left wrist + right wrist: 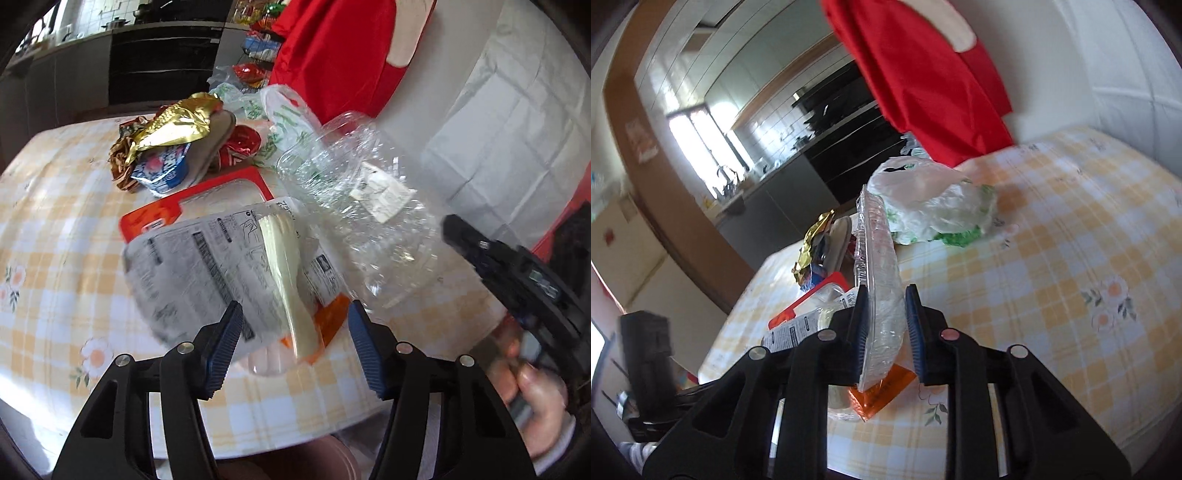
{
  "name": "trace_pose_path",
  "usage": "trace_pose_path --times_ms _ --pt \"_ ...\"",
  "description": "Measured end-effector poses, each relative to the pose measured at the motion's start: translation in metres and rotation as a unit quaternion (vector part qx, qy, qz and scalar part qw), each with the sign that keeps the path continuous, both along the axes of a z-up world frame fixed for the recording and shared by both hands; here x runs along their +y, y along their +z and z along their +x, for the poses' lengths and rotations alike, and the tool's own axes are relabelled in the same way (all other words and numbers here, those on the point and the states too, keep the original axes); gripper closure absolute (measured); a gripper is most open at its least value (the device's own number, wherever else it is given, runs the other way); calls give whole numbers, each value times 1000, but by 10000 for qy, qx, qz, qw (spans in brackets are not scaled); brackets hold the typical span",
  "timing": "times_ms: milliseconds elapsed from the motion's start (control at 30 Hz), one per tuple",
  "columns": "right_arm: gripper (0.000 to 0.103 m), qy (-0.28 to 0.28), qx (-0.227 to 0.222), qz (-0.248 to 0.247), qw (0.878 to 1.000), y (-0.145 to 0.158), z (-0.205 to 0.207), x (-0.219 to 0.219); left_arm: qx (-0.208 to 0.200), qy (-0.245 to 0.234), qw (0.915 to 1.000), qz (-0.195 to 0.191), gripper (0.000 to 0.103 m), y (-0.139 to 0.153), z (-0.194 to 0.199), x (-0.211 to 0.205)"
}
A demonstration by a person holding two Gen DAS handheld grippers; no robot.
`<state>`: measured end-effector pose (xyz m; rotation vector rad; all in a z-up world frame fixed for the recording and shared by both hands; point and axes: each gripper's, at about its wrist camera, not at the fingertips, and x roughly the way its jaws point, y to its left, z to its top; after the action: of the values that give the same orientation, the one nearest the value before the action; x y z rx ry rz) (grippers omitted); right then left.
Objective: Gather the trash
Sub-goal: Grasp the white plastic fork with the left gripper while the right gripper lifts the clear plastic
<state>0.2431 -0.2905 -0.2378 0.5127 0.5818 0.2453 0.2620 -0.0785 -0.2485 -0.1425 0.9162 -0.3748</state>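
Note:
My right gripper (pixel 884 328) is shut on a clear plastic clamshell container (pixel 879 273), held on edge above the table; the container also shows in the left wrist view (pixel 354 206), lifted at the right, with the right gripper (pixel 517 273) behind it. My left gripper (pixel 295 343) is open, its jaws either side of a white printed wrapper with an orange corner (pixel 221 266), not touching it. A gold foil wrapper on a blue cup (pixel 166 147) lies farther back. A white and green plastic bag (pixel 934 206) lies beyond the container.
The table has a yellow checked cloth (pixel 1052 277). A red cloth or bag (pixel 923 81) hangs at the far side. A red-rimmed tray (pixel 207 192) lies under the printed wrapper. Kitchen counters stand in the background.

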Motion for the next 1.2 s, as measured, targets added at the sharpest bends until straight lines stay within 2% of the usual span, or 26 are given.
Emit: trace_pose_path --times_ms 100,200,267,333,367,400,433,567,700,800,867,967,1000,1033,1100,1200 --pt "80 -159 -52 221 9996 -5 -7 -14 1 28 9982 595 49 -10 17 -20" --pt "80 -236 -95 291 9993 -8 -12 -25 -47 112 9964 837 53 -15 28 -28" --pt "81 -314 -106 314 9990 -9 -16 -33 -53 85 9954 952 64 -17 31 -32" --pt "80 -404 -146 344 9985 -10 -18 -42 -79 27 9943 1061 86 -19 29 -37" --pt "80 -457 -161 365 9982 -10 -20 -47 -90 15 9942 1073 90 -20 30 -39" --pt "80 -531 -175 408 9976 -10 -22 -54 -158 36 9941 1075 102 -19 28 -39" --pt "80 -576 -181 430 9972 -10 -23 -57 -178 34 9941 1073 102 -18 28 -40" --pt "80 -748 -192 412 9962 -11 -31 -71 -292 -99 9953 913 102 -8 25 -41" --pt "80 -827 -196 380 9957 -12 -37 -79 -503 -243 9966 604 103 15 18 -38" --pt "80 -846 -190 305 9958 -12 -42 -78 -619 -310 9962 533 103 28 14 -36" --pt "80 -847 -181 289 9958 -13 -43 -77 -567 -284 9966 524 103 31 14 -33" --pt "80 -834 -215 313 9958 -12 -47 -76 -143 -318 9986 399 102 23 10 -31" --pt "80 -828 -228 315 9958 -12 -49 -76 -38 -332 9987 386 95 17 3 -31" --pt "80 -822 -238 333 9958 -13 -50 -75 16 -364 9984 430 77 10 -5 -34" --pt "80 -823 -242 375 9956 -15 -52 -75 105 -487 9971 578 61 -7 -21 -44" --pt "80 -820 -226 394 9956 -18 -55 -74 353 -493 9941 902 61 -37 -34 -58"
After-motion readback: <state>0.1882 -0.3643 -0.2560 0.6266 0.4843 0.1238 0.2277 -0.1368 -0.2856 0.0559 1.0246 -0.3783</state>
